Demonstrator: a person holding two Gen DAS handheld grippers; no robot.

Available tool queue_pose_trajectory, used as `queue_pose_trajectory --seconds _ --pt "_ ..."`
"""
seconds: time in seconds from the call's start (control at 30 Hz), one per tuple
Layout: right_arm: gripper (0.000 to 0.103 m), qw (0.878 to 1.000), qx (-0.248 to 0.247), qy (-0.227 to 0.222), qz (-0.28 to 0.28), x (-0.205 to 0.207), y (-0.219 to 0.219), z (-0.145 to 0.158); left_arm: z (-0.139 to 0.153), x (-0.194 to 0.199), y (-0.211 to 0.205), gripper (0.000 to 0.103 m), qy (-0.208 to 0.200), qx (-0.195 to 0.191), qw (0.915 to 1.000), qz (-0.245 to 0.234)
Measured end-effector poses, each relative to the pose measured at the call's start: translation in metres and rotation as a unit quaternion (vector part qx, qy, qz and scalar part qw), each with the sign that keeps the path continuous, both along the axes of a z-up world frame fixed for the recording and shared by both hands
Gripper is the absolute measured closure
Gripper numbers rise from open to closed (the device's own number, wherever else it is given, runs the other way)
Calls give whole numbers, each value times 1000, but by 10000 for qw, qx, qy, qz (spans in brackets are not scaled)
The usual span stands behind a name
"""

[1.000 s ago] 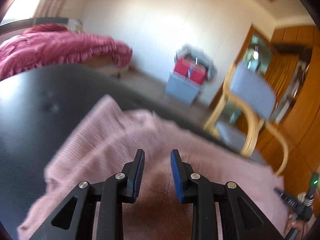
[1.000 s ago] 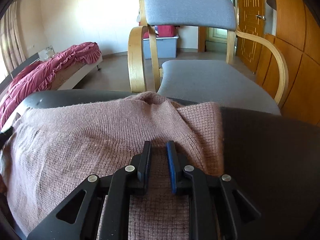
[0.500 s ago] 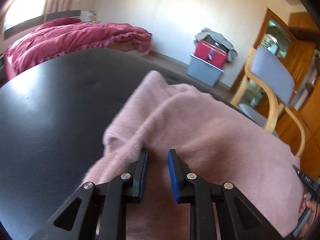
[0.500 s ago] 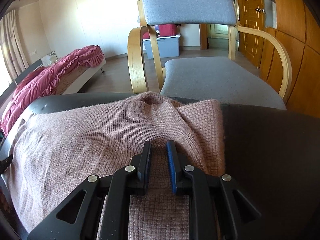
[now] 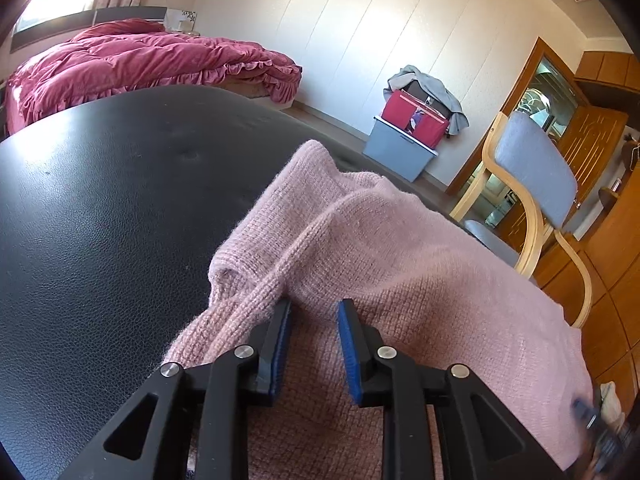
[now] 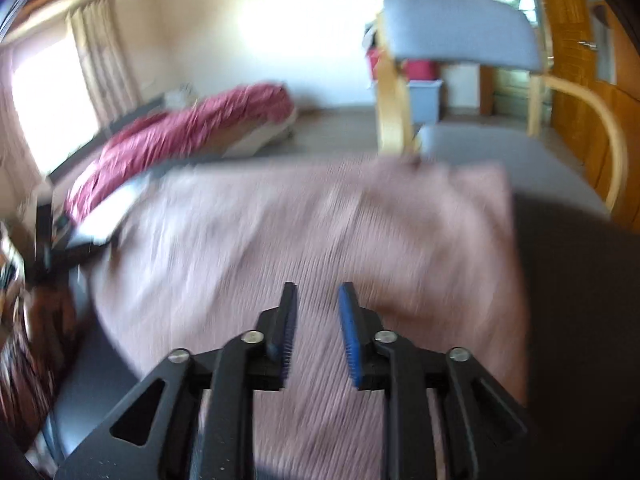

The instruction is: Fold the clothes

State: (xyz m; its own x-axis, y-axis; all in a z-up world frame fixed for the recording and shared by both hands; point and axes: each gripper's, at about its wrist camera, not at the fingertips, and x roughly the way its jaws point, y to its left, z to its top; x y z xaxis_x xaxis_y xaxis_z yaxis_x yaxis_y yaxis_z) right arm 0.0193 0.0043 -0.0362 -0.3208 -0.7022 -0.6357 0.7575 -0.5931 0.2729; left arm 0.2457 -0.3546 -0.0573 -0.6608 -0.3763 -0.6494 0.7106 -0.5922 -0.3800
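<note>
A pink knitted sweater (image 5: 384,248) lies folded on a black leather-like table (image 5: 100,220). A sleeve end (image 5: 256,240) is doubled over along its left edge. My left gripper (image 5: 314,308) is open, its fingers resting low on the sweater just behind that fold, with nothing between them. In the right wrist view, which is blurred, the sweater (image 6: 280,232) spreads flat under my right gripper (image 6: 318,292). That gripper is open and hovers over the near part of the cloth. My left gripper shows at the far left of this view (image 6: 44,240).
A wooden armchair with grey cushions (image 5: 536,176) stands just beyond the table's far edge, also in the right wrist view (image 6: 464,40). A bed with a red quilt (image 5: 132,60) is further back. A grey bin with red boxes (image 5: 408,136) stands by the wall.
My right gripper opened, let go of the sweater and pulled back; its view is now blurred. My left gripper opened wider again over the folded sleeve.
</note>
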Motion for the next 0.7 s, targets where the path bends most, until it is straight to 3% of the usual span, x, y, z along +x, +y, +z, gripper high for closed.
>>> queue_pose_trajectory --seconds 0.07,0.13,0.2,0.27,0.3,0.37,0.4,0.43,0.57,0.7 --pt "73 9998 55 -188 43 6 9 -9 0 2 0 80 54 31 10000 -2" --pt "75 9981 -82 -503 -342 -10 26 -12 0 4 -1 80 109 64 9999 -4" --pt "77 9900 -743 -1098 -489 -28 50 -19 0 6 -1 80 164 98 9998 -7" --pt "72 9804 -1331 -1262 -720 -37 76 -18 0 8 -2 80 215 127 9997 -11" --pt "68 9769 -1517 -1235 -865 -39 89 -15 0 9 -2 80 231 137 9996 -12" --pt "46 9714 -1757 -1069 -1184 -41 115 -9 0 8 -2 80 243 144 9996 -14" --pt "28 9702 -1781 -994 -1305 -41 125 -6 0 8 -2 80 242 141 9996 -13" --pt "22 9712 -1704 -927 -1387 -40 132 -5 0 8 -1 80 237 137 9996 -13" --pt "22 9704 -1475 -1406 -1292 -43 139 -22 0 7 -1 80 213 119 9997 -9" --pt "22 9760 -1340 -1389 -1005 -37 124 -21 1 5 1 79 164 71 9998 -10"
